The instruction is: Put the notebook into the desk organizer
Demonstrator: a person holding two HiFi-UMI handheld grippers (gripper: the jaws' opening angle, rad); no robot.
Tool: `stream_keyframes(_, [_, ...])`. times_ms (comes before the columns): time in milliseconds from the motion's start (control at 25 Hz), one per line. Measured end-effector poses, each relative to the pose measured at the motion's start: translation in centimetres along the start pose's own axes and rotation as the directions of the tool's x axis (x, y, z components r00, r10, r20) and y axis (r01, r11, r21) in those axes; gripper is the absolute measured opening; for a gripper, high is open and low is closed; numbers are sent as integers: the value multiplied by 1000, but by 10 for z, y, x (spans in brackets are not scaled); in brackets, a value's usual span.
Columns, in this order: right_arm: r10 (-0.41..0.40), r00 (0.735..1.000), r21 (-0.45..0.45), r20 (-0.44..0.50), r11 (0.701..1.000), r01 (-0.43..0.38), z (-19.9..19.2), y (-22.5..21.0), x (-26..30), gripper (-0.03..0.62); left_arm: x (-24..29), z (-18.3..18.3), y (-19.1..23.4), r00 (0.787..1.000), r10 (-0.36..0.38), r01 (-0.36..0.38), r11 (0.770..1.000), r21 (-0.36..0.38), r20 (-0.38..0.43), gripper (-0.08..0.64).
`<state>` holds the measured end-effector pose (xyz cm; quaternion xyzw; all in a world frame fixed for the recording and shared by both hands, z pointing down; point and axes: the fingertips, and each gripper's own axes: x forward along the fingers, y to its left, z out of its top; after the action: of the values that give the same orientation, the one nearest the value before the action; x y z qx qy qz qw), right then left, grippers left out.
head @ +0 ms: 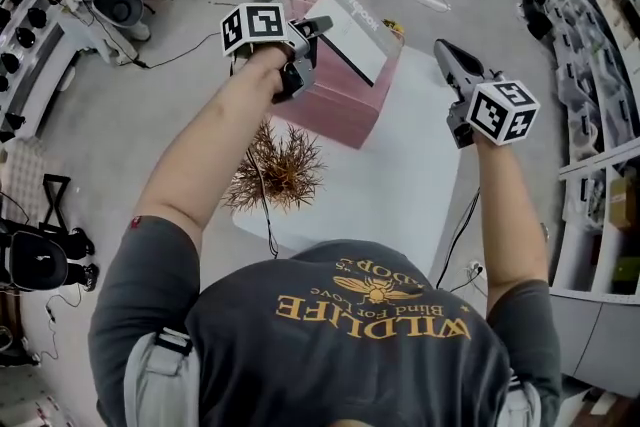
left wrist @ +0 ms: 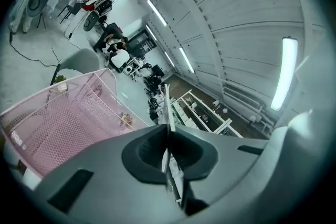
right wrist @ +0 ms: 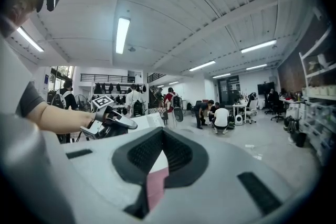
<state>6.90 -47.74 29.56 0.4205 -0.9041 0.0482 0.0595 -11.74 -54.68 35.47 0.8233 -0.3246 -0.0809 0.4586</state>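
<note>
Notebook (head: 352,33): white, clamped thin-edge-on in left gripper (head: 320,25), over pink mesh desk organizer (head: 335,110) at table's (head: 400,175) far edge. Right gripper (head: 445,53): jaws together, empty. Step: carry-in. Next, likely: align with open top, lower, release.

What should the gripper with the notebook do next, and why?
Probably lower the notebook edge-first into the pink desk organizer. The left hand-held gripper is shut on it, holding it tilted over the organizer's open top, seemingly not seated inside yet.
</note>
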Motion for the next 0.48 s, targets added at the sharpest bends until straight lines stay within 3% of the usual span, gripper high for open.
stream_keyframes(120, [1,1000,3,-14,1000,-1,-6,-1,11,0,3,-6,17,999,30,-30,999,14,-32,9])
stream_keyframes(240, [1,1000,3,-26,1000,-1,-9,-3,23,1,7,-5,37,993,104,-98,992,84,-64,9])
stream_keyframes(400, [0,999,12,-38,1000,1,-15,-6,27,1,10,-5,56,974,212,-194,962,192,-77,9])
stream_keyframes(480, [0,999,14,-42,1000,1,-18,-6,27,0,10,-5,59,960,268,-239,932,272,-76,11])
